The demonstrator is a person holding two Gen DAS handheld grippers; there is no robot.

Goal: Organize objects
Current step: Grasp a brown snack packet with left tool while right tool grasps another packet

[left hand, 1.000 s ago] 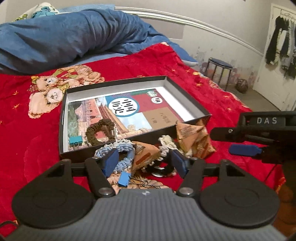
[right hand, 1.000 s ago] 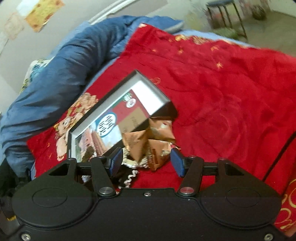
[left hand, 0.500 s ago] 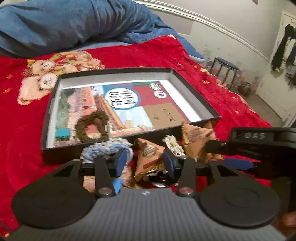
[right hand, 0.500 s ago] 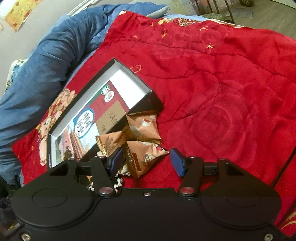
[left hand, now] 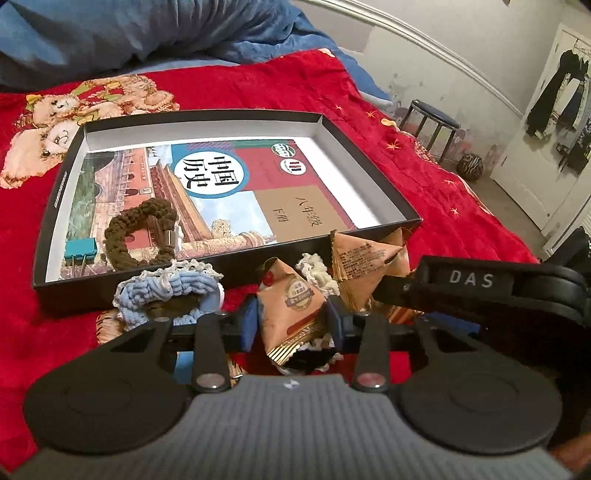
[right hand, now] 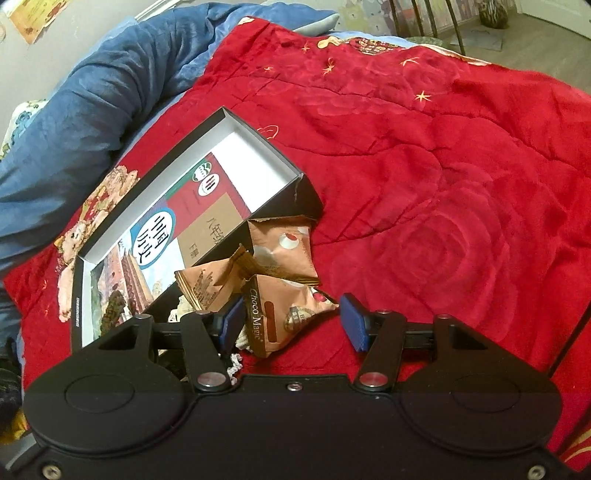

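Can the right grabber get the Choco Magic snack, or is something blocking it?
Probably yes. The right gripper is open, and the Choco Magic packet already lies between its fingers. Nothing covers the packet, though another packet crowds it on the left.

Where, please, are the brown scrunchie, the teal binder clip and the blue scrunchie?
brown scrunchie [left hand: 122,236], left wrist view, left side of loop.
teal binder clip [left hand: 79,248], left wrist view, body.
blue scrunchie [left hand: 155,290], left wrist view, top.

A home bedroom: a bed spread with a red quilted blanket [left hand: 280,85] bearing teddy-bear motifs, a rumpled blue duvet [left hand: 122,29] at its head, a round stool [left hand: 434,122] by the scuffed wall, and clothes [left hand: 561,92] hanging on a white door.
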